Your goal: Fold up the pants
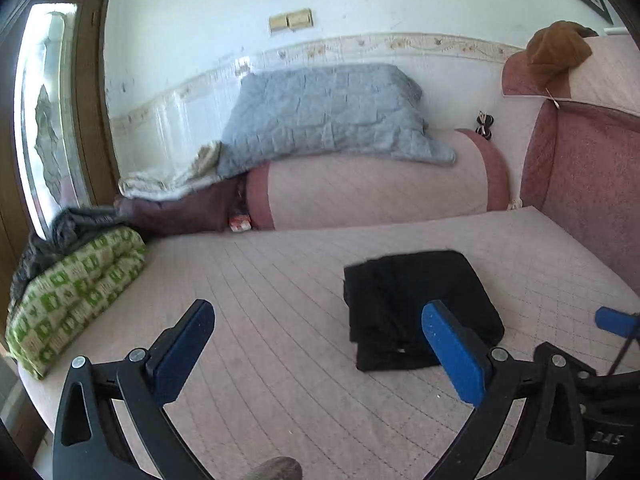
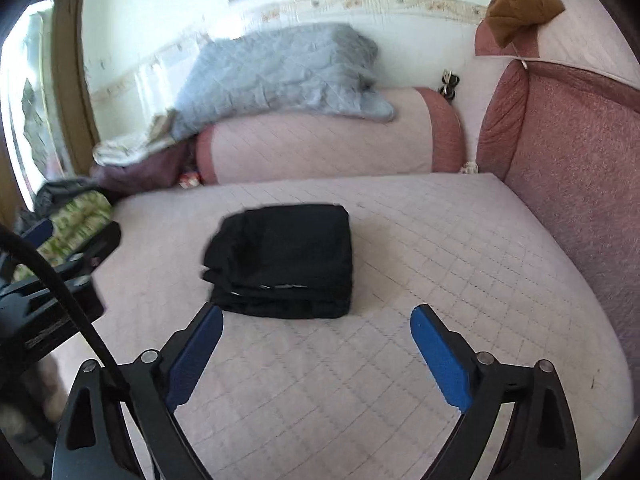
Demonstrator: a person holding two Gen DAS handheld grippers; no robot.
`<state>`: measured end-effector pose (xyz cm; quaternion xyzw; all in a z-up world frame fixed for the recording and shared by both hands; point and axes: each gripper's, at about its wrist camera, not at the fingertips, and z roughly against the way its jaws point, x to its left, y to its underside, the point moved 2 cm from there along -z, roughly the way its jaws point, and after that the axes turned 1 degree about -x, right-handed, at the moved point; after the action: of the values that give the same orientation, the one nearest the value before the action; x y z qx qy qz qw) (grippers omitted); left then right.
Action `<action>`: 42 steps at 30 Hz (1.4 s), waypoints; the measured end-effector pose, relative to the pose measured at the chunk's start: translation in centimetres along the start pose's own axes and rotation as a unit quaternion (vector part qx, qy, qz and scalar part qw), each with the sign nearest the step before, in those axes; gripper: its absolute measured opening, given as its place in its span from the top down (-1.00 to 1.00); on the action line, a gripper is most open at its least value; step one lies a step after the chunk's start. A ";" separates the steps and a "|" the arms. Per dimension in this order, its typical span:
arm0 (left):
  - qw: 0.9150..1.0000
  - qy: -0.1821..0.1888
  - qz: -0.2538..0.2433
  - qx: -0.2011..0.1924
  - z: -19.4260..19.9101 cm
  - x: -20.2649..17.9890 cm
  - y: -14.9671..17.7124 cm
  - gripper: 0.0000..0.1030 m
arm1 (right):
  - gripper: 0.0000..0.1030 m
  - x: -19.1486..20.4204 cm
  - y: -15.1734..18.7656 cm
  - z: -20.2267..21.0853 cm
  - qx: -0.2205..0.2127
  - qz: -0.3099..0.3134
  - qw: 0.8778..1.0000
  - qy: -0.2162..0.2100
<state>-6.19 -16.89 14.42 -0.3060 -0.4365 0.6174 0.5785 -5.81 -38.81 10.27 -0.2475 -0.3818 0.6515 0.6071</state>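
Black pants (image 1: 416, 304) lie folded into a compact square stack on the pink quilted bed (image 1: 280, 280). In the left wrist view they sit to the right, partly behind the right blue pad. My left gripper (image 1: 318, 320) hangs above the bed, open, with nothing between its fingers. In the right wrist view the pants (image 2: 284, 260) rest just beyond the fingertips, centre left. My right gripper (image 2: 318, 324) is open and empty, a short way back from the stack. The left gripper (image 2: 60, 264) shows at that view's left edge, and a blue pad of the right gripper (image 1: 612, 320) at the other view's right edge.
A pink bolster (image 2: 328, 144) with a grey quilt (image 2: 280, 72) on it lies along the far wall. A padded headboard (image 2: 580, 160) rises on the right, a brown cloth (image 2: 520, 12) draped over it. A green patterned blanket (image 1: 72, 292) and dark clothes are piled at the left.
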 end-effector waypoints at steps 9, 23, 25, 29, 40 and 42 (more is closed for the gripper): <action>0.993 0.048 0.043 0.101 -4.3 0.8 3.2 -1.00 | -0.90 -0.8 4.9 -5.2 0.088 -0.054 0.994 -0.024; 0.980 0.057 0.079 0.176 -7.3 1.2 4.8 -1.00 | -0.90 2.0 7.4 -7.4 0.145 -0.033 0.986 -0.070; 0.978 0.058 0.080 0.182 -7.6 1.3 5.1 -1.00 | -0.90 2.0 7.4 -7.5 0.146 -0.035 0.986 -0.073; 0.978 0.061 0.075 0.184 -7.7 1.1 5.3 -1.00 | -0.90 2.0 7.4 -7.5 0.147 -0.037 0.986 -0.074; 0.976 0.069 0.072 0.195 -8.1 0.8 5.6 -1.00 | -0.91 2.3 7.5 -7.6 0.148 -0.028 0.986 -0.069; 0.975 0.071 0.073 0.196 -8.2 0.8 5.6 -1.00 | -0.91 2.5 7.5 -7.6 0.147 -0.022 0.987 -0.066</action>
<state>-1.62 -14.32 5.98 -0.2602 -0.2416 0.7082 0.6102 -4.69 -34.62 0.15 -0.1040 -0.3262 0.7021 0.6244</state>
